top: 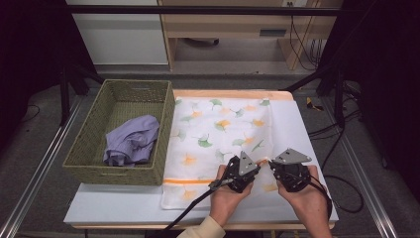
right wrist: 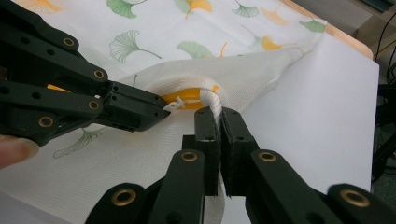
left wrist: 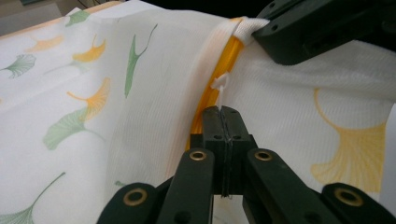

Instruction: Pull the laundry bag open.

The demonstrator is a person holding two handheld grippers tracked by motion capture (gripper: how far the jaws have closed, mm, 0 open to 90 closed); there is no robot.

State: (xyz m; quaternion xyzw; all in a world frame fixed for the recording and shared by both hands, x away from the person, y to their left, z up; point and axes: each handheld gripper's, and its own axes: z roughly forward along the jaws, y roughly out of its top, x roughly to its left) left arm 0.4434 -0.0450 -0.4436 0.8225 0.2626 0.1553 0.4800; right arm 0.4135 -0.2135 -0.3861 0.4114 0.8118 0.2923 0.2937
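The leaf-print pillowcase (top: 218, 134) lies flat on the desk (top: 302, 129) beside the basket (top: 163, 144); the left claw (left wrist: 222, 112) is clenched on the small white zipper pull (left wrist: 220, 84), and the right claw (right wrist: 218, 116) is clenched on the white fabric edge (right wrist: 212, 100) next to the orange zipper (right wrist: 187, 100). This looks like the zipper-working step; which way the slider must go is hard to tell; the next move calls for the right claw bracing the cloth while the left draws the pull along the zipper.

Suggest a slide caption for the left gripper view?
Left gripper pinching the zipper pull of a ginkgo-print bag.
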